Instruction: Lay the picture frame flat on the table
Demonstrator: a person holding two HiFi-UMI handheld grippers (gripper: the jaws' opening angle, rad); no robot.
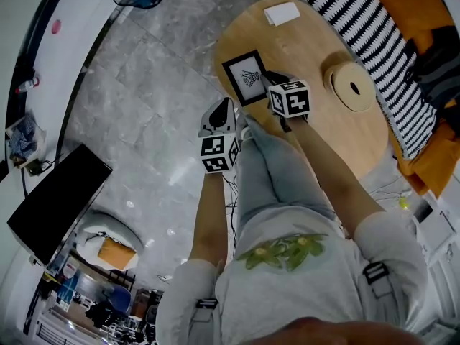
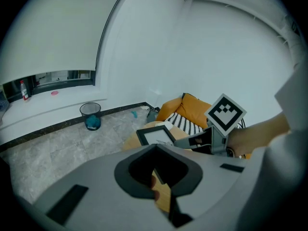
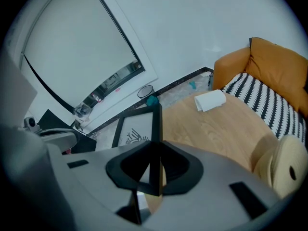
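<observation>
Not done yet, as far as I can tell. Your right gripper (image 3: 155, 172) is clamped on one side edge of the picture frame (image 1: 246, 77), and in the right gripper view that black edge rises straight up through the jaws with the printed face turned off to the left. So the frame looks tipped up rather than lying down. I can't make out whether its lower edge is touching the wood. What's left, I'd say, is to lower it face-up and let go.

Your left gripper (image 1: 224, 110) has its jaws drawn together on nothing. It hangs just off the table (image 1: 316, 49), over the stone floor and near the frame's corner.

Edges are the thing to watch. The frame sits at the table's left end, close to the rim, so if you tip it toward the floor side a corner could overhang. Tipping it inward gives you plenty of bare wood.

- The folded white paper (image 1: 282, 13) is at the far end, well apart from the frame.
- The round wooden disc (image 1: 352, 86) is on the sofa side, past your right gripper, so it's out of the way too.
</observation>
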